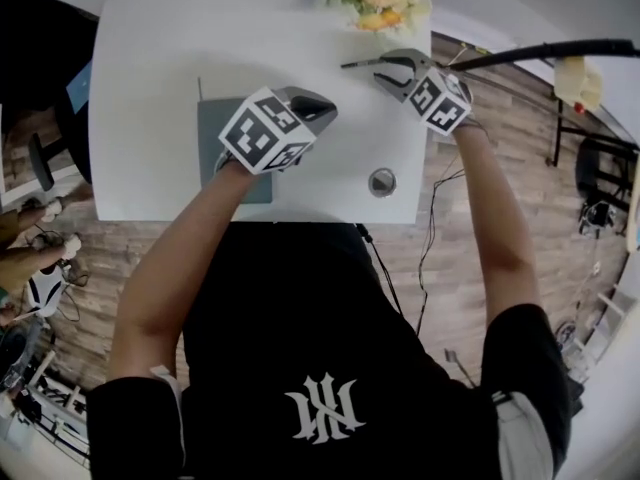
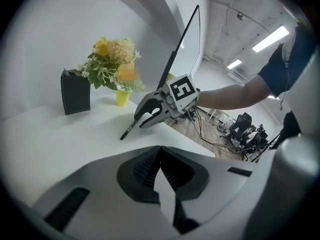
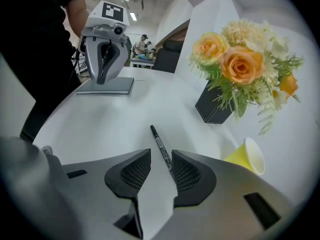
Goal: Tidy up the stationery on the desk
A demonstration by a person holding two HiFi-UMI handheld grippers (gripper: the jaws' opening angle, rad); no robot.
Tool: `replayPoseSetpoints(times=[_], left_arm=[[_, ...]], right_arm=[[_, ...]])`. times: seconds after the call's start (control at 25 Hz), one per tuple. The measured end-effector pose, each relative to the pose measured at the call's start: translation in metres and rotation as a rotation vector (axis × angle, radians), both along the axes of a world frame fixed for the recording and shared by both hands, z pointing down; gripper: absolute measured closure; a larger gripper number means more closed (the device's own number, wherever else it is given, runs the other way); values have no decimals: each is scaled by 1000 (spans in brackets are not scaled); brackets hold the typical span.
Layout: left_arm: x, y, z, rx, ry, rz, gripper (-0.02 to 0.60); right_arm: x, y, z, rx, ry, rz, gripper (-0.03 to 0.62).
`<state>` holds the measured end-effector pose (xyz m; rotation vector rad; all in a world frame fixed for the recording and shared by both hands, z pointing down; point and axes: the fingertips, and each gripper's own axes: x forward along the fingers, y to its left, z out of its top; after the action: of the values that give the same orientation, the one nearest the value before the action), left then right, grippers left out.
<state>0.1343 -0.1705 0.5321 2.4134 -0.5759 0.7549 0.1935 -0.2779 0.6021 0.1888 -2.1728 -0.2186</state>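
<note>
A thin black pen lies on the white desk, its near end between the jaws of my right gripper. Those jaws stand open; the pen rests against the right pad and clear of the left one. From the head view the right gripper is at the desk's far right with the pen pointing left. My left gripper is shut, with nothing seen between its pads, tips down over a grey notebook. Its own view shows the left gripper closed, looking towards the pen.
A black pen holder stands at the back of the desk beside a yellow cup and a bunch of flowers. A small round object sits near the desk's front edge. Cables run over the wooden floor on the right.
</note>
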Motion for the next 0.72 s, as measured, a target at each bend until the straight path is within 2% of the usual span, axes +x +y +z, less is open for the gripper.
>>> replayPoseSetpoints(times=[0.24, 0.44, 0.72], left_arm=[[-18, 8, 7, -45, 7, -34, 578], [-23, 10, 7, -64, 28, -56, 578], [-30, 20, 5, -62, 26, -69, 578]], right_arm=[[-3, -14, 10, 26, 55, -108, 456], [-4, -20, 12, 1, 75, -183, 472], [4, -18, 21, -71, 100, -189, 525]])
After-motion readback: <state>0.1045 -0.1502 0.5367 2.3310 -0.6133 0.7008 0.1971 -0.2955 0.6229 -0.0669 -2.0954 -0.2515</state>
